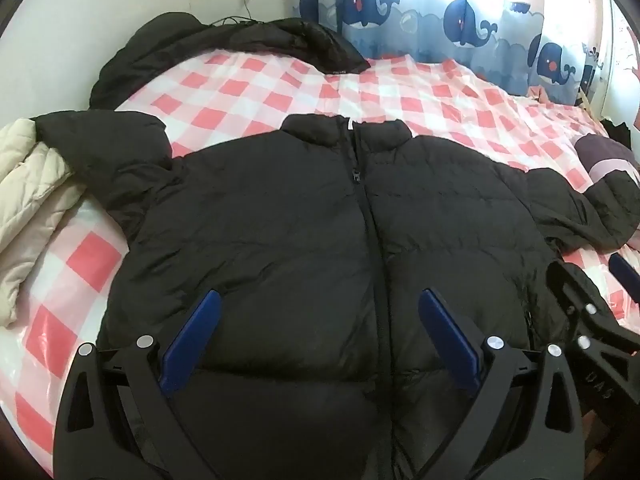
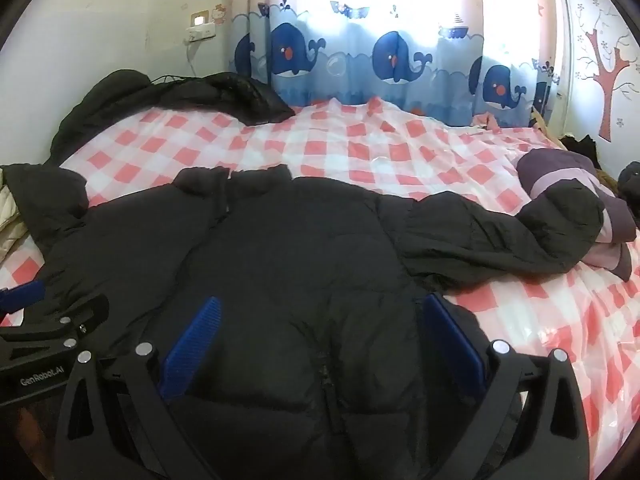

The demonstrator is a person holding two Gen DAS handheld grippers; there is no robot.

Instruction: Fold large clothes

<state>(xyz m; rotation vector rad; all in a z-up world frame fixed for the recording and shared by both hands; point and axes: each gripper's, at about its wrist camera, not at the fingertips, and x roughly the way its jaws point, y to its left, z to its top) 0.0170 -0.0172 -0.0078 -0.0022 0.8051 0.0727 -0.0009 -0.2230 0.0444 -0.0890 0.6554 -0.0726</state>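
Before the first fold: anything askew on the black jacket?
The black puffer jacket lies flat and zipped, collar away from the grippers. Its right sleeve is rumpled, its cuff resting against the purple garment. The left sleeve overlaps the cream quilted garment.

My left gripper (image 1: 320,336) and right gripper (image 2: 320,340) share black frames, silver screws and ribbed blue fingers (image 2: 196,344); one side reads "GenRobot.AI".

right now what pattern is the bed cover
Pink-and-white checks on the bed cover, clearest in the right wrist view.
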